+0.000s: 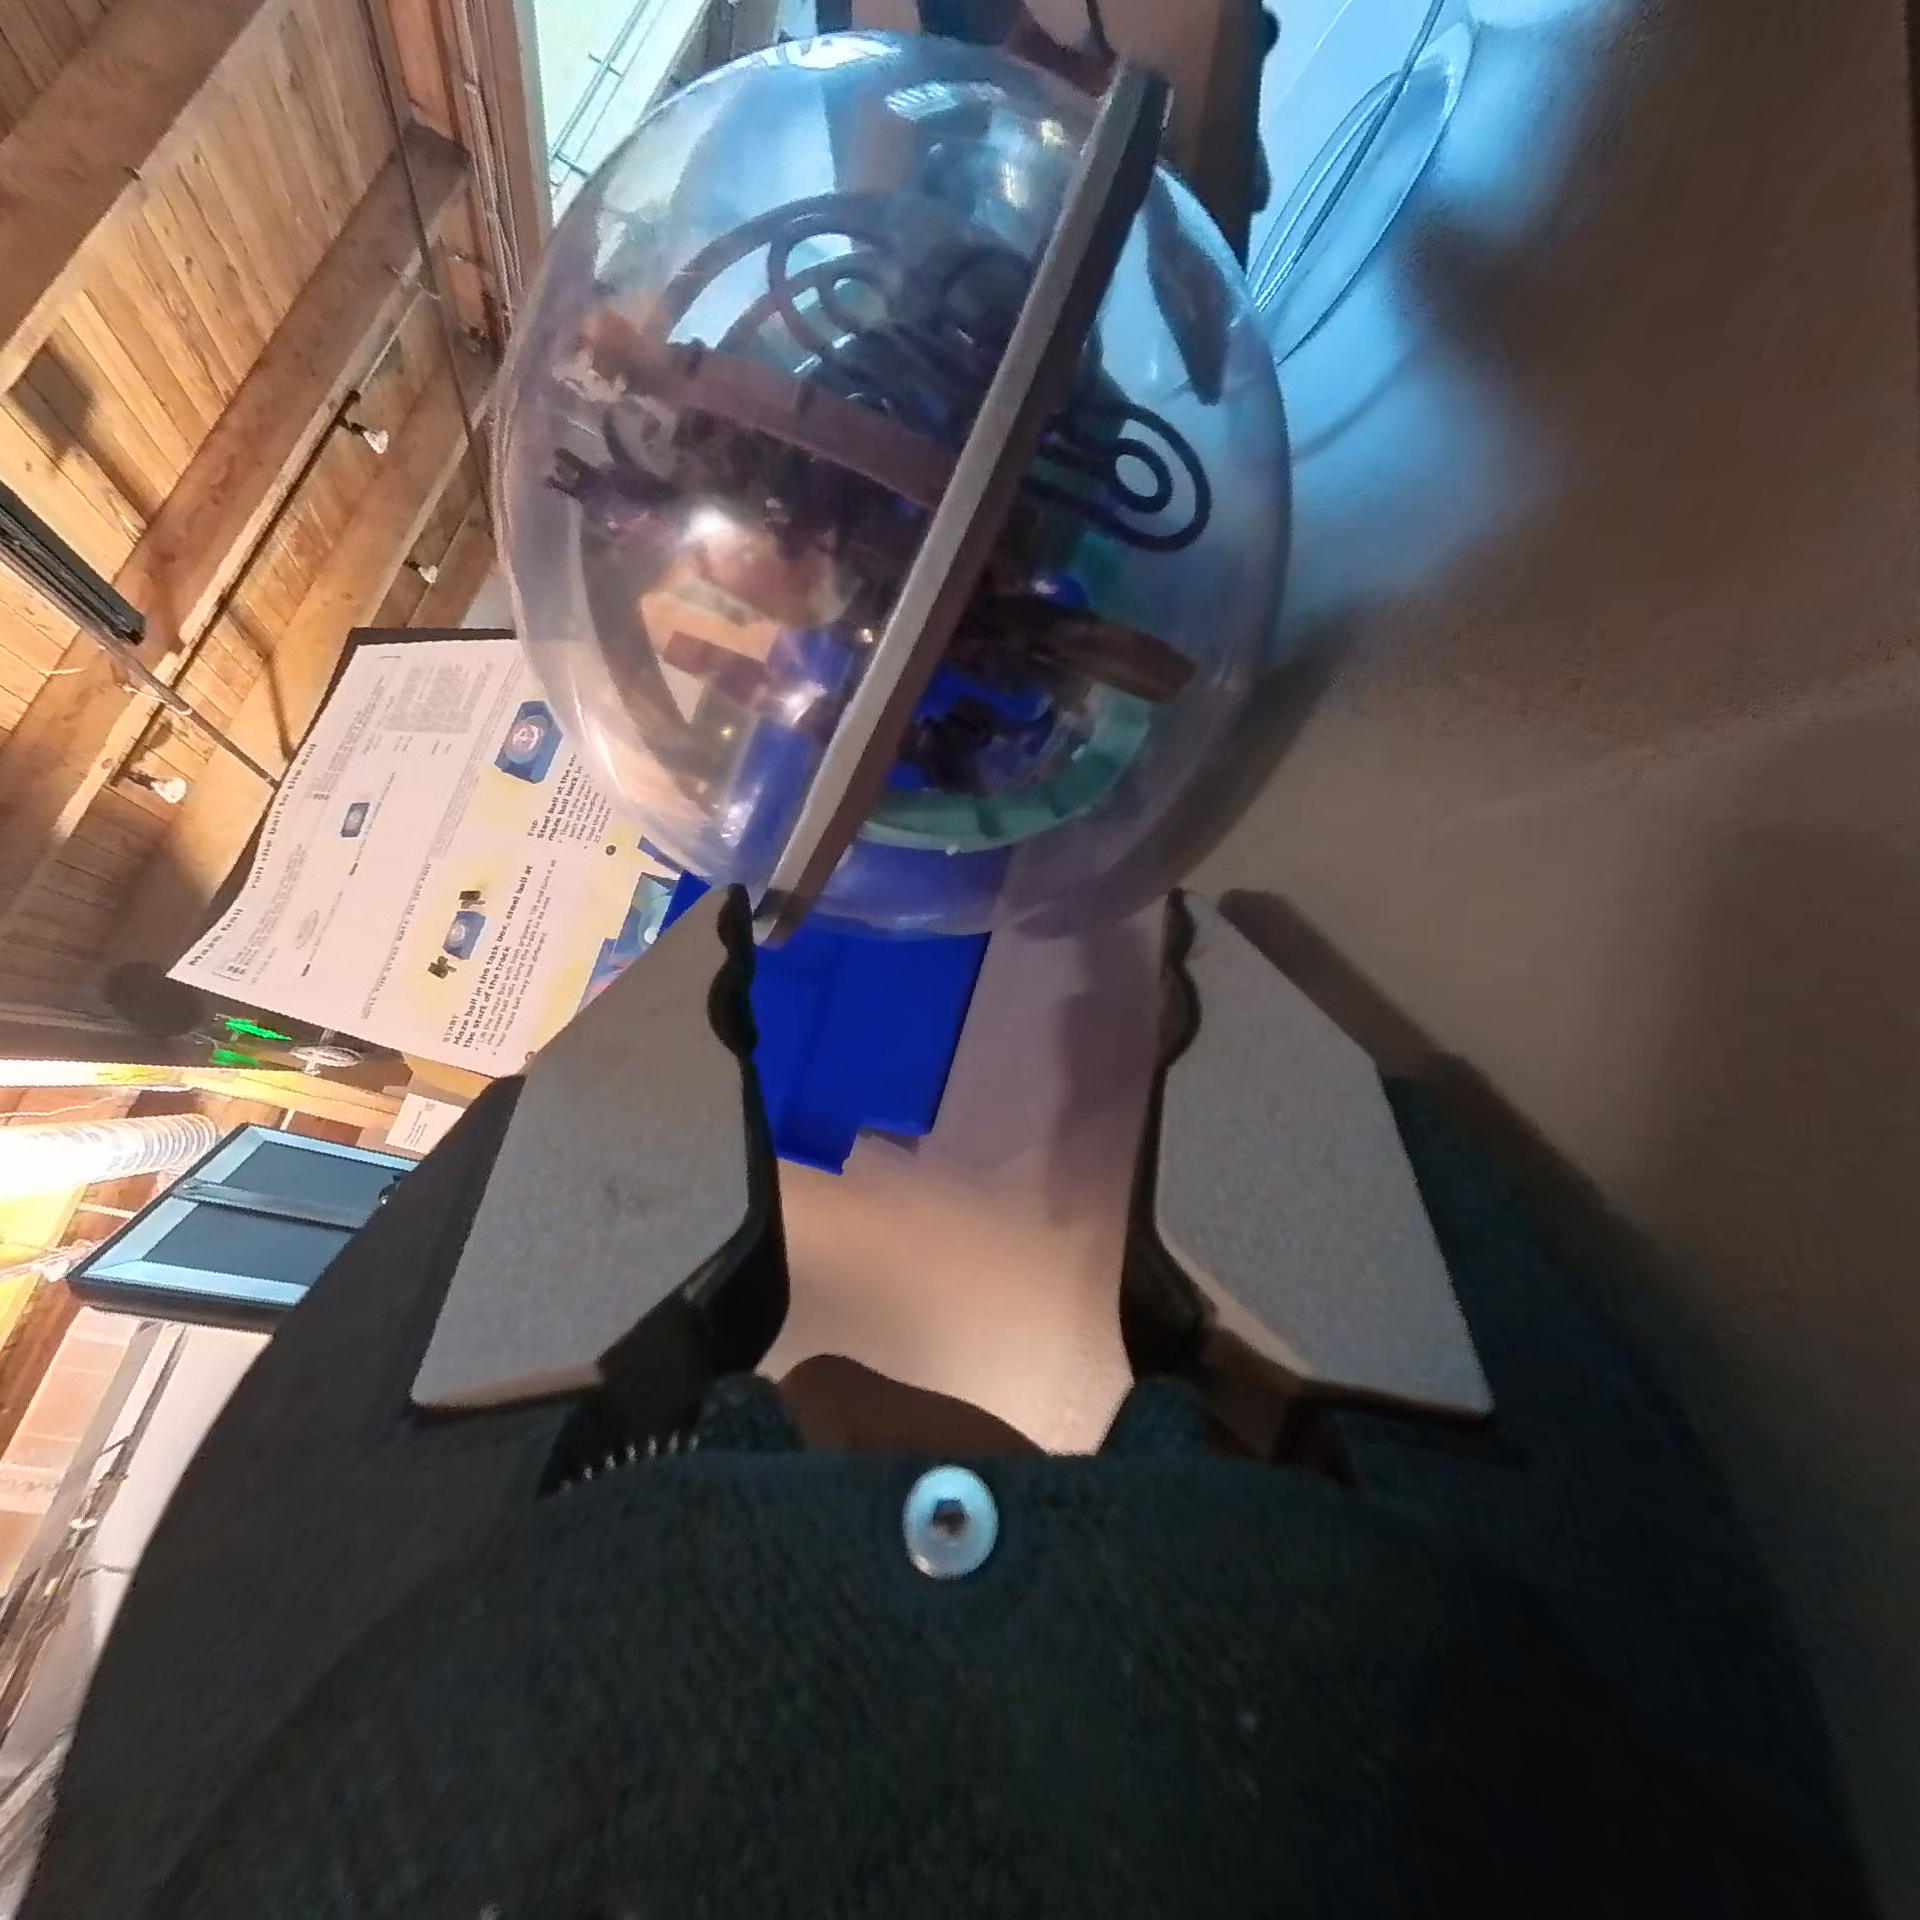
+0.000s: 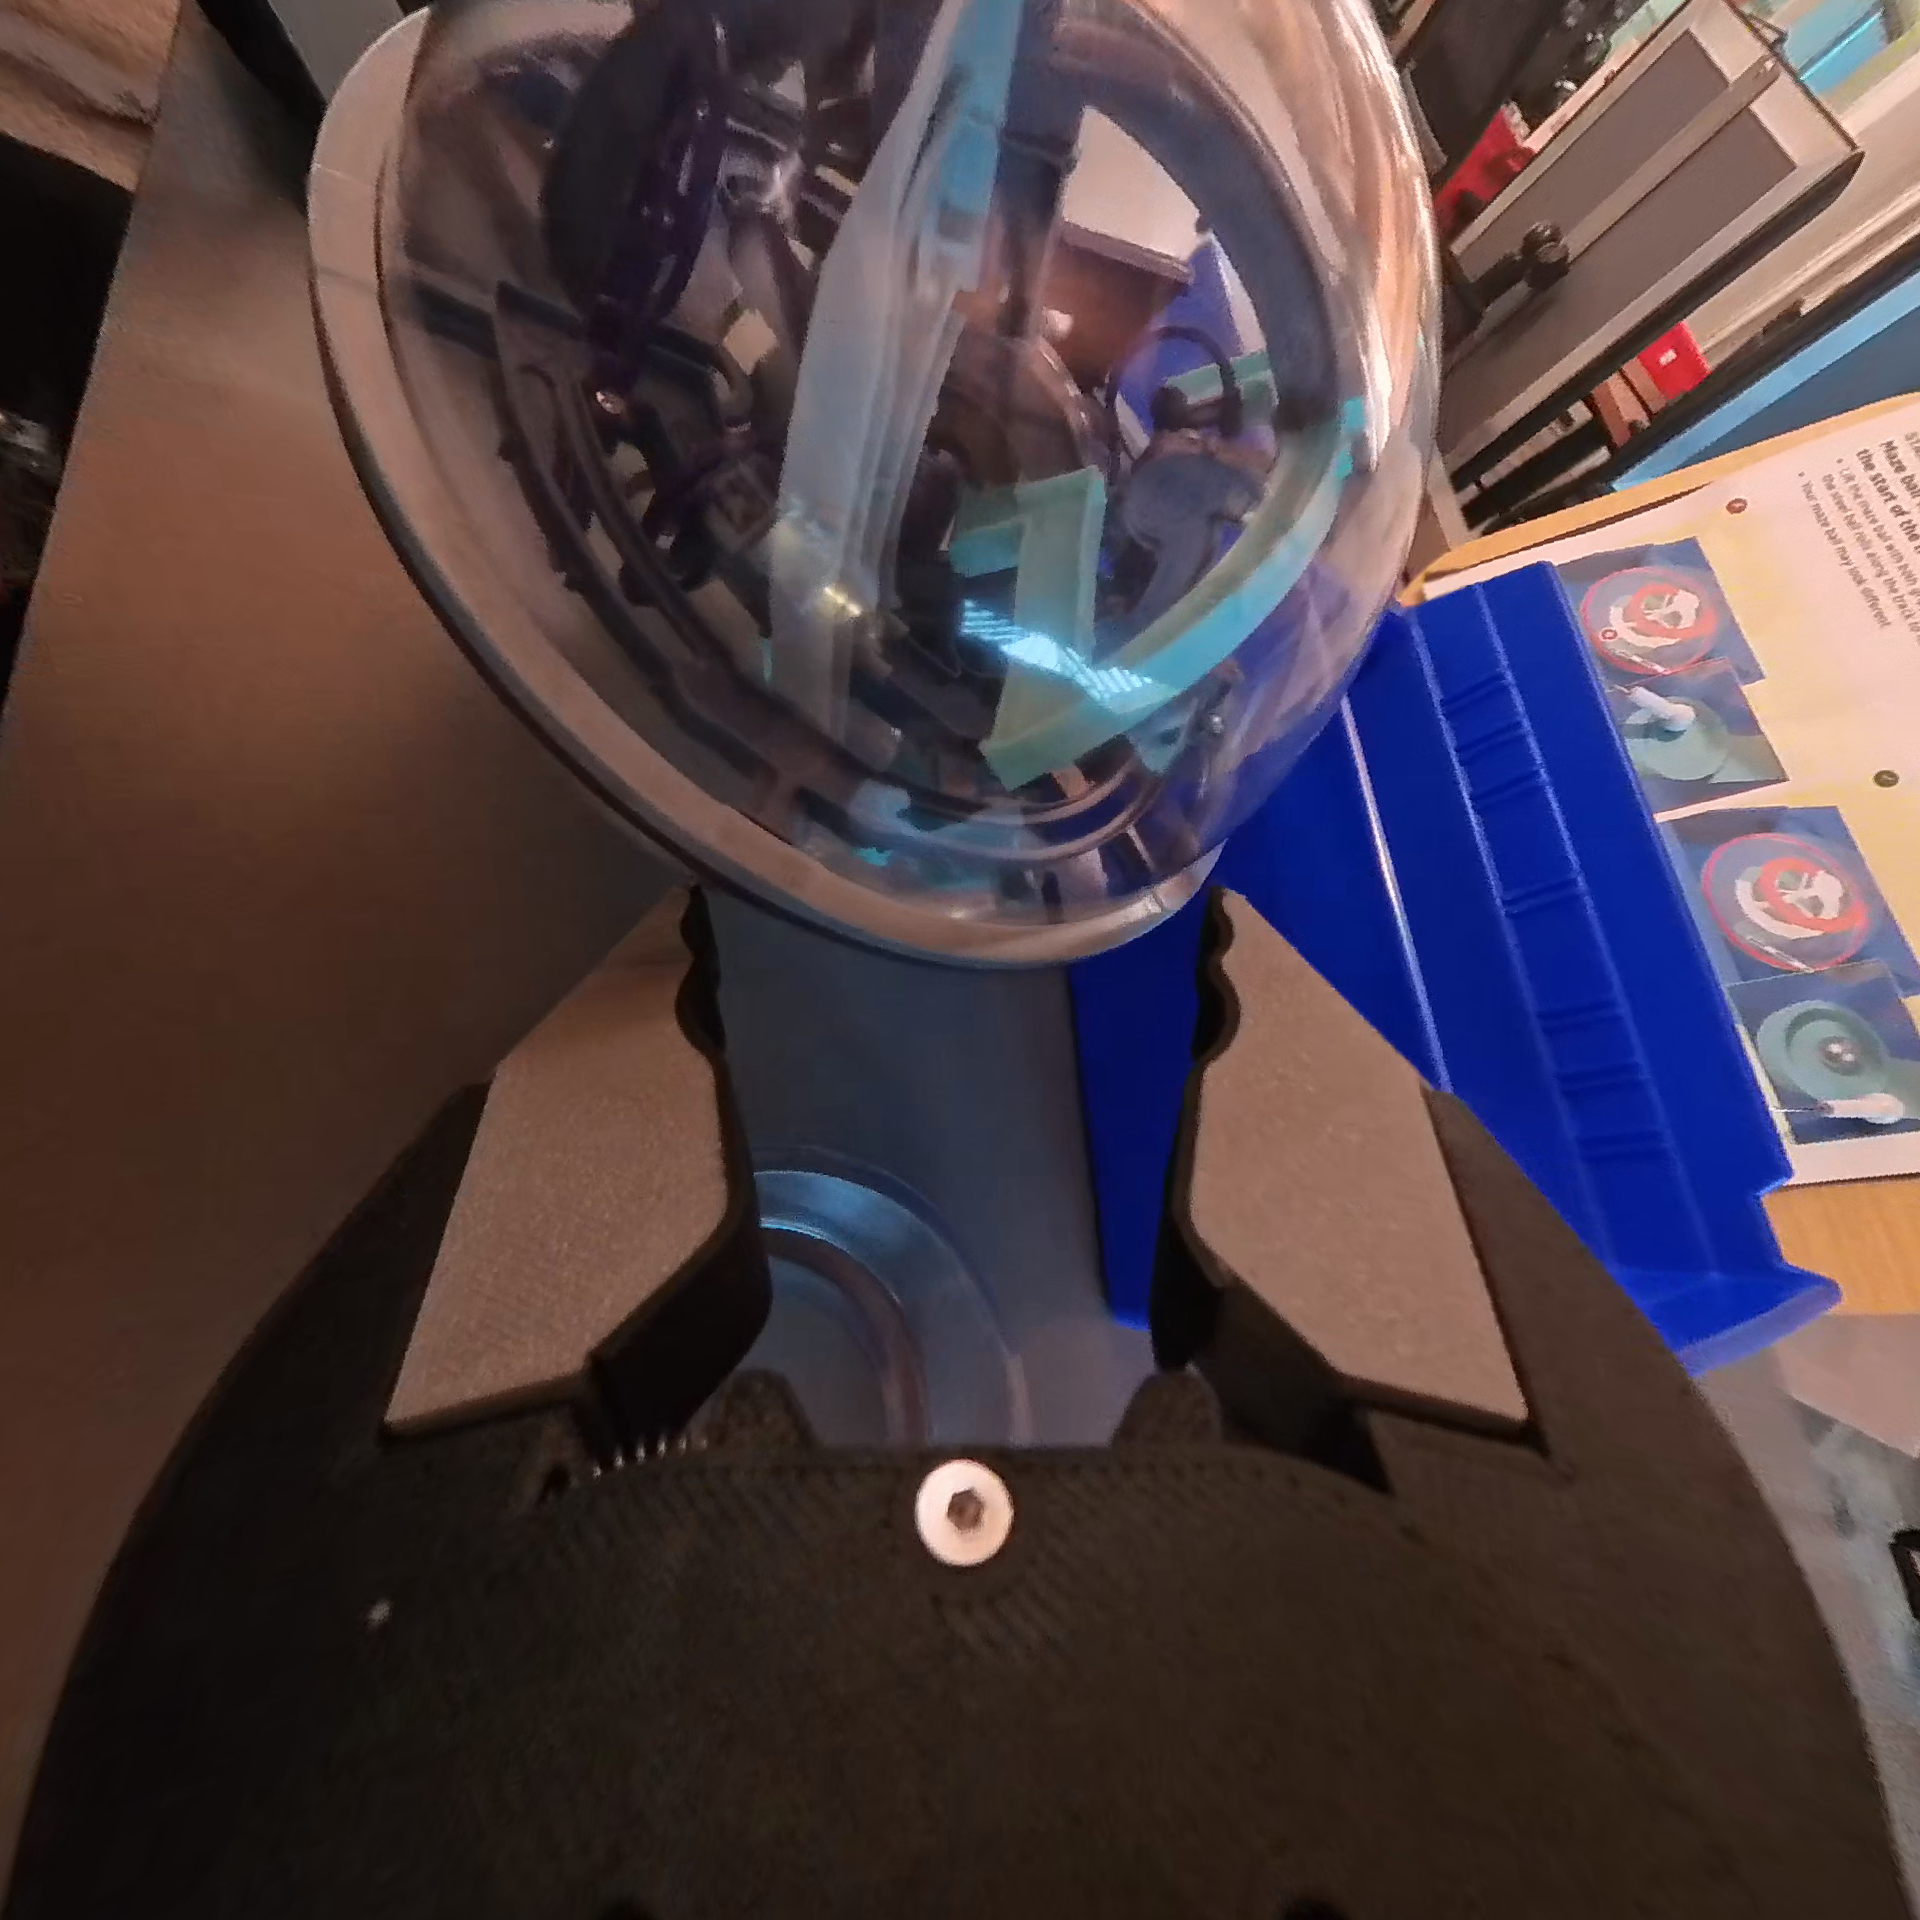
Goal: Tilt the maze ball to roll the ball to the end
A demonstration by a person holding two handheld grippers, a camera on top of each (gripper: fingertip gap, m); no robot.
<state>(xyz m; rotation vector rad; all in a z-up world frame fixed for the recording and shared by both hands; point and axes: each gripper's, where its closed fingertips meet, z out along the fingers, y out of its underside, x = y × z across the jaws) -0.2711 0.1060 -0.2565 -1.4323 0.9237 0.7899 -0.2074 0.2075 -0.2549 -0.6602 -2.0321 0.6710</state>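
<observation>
- Table point(image 2: 208, 727): plain grey-brown top, sits under everything. I'll use the maze ball as my landmark from here.
- Maze ball point(image 1: 894, 468): big clear sphere with a grey ring round its middle, dark tracks plus teal and blue bits inside. It's up off the table and tilted, right at the tips of both my grippers. Can't pick out the little steel ball in there, too blurry.
- Blue bin point(image 2: 1507, 883): behind and below the maze ball, to its right in the right wrist view.
- Sheet point(image 1: 416, 831): printed page with photos, lying past the bin, further from the maze ball.
- Clear stand point(image 2: 862, 1278): shiny round dish on the table, just under the maze ball, seen between my right fingers.
- Left gripper point(image 1: 951, 935): jaws spread wide, tips right up at the maze ball's lower curve, one tip beside the ring's edge. Whether the pads actually press on it, I can't tell.
- Right gripper point(image 2: 951, 935): same deal, spread wide, tips at the underside of the maze ball by the ring. Can't tell if it's gripping or just cradling.
</observation>
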